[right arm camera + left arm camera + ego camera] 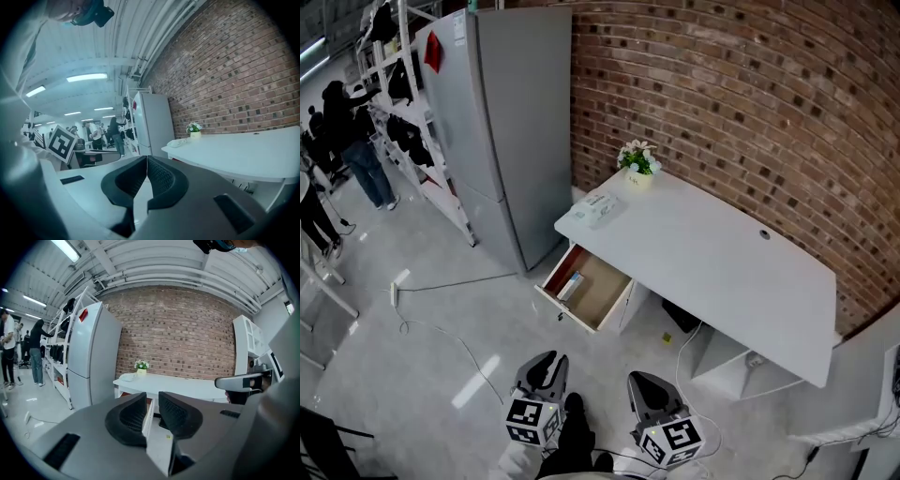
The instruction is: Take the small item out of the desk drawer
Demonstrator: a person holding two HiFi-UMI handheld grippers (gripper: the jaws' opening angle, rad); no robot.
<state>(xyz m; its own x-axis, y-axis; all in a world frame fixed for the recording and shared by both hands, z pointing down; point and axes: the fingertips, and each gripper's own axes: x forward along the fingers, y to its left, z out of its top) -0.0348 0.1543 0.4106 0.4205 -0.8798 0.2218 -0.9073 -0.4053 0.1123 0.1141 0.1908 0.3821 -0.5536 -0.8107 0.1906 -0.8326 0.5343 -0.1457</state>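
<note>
The white desk [722, 262] stands against the brick wall, and its wooden drawer [586, 286] is pulled open at the left end. A small light item [571, 284] lies inside the drawer near its left side. Both grippers hang low over the floor, well short of the drawer. My left gripper [542, 370] [152, 397] points at the desk [187, 386]; its jaws stand slightly apart with nothing between them. My right gripper [652, 389] [146, 159] is shut, pads touching, and holds nothing.
A grey fridge [506, 122] stands left of the desk. On the desk are a small flower pot [638, 164] and a white object [598, 207]. A cable [441, 328] runs across the floor. People and clothes racks are at the far left.
</note>
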